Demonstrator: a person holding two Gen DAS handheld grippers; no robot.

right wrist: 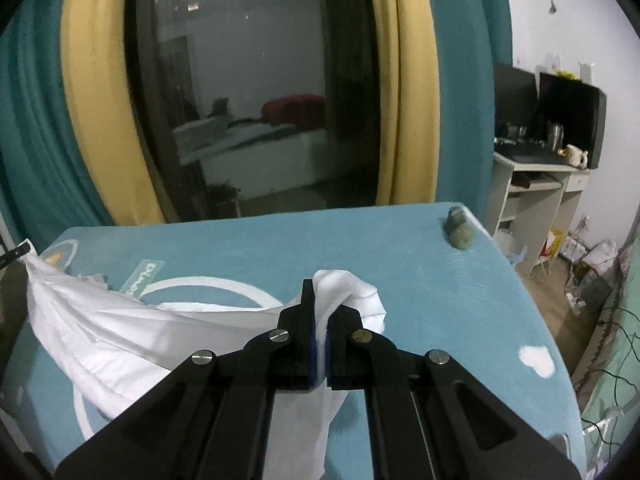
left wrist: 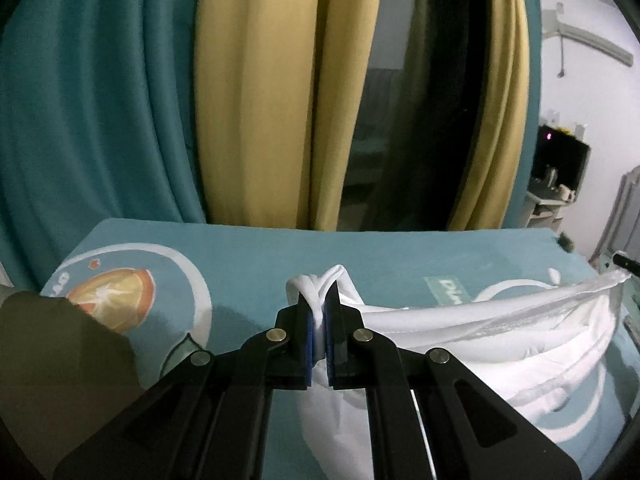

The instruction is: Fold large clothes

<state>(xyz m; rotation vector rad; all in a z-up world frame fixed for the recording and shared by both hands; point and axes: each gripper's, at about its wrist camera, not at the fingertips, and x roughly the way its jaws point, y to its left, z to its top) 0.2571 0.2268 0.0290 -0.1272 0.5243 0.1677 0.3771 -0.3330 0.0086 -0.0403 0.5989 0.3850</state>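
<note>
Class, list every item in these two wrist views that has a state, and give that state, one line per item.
left gripper: shut on the white garment.
right gripper: shut on the white garment.
white garment: unfolded, held between both grippers, sagging over the bed.
curtains: drawn aside, dark glass exposed.
monitors: screens dark.

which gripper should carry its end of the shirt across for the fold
Right, probably. Both the right gripper and left gripper clamp the shirt, but the right has bare sheet ahead.
</note>
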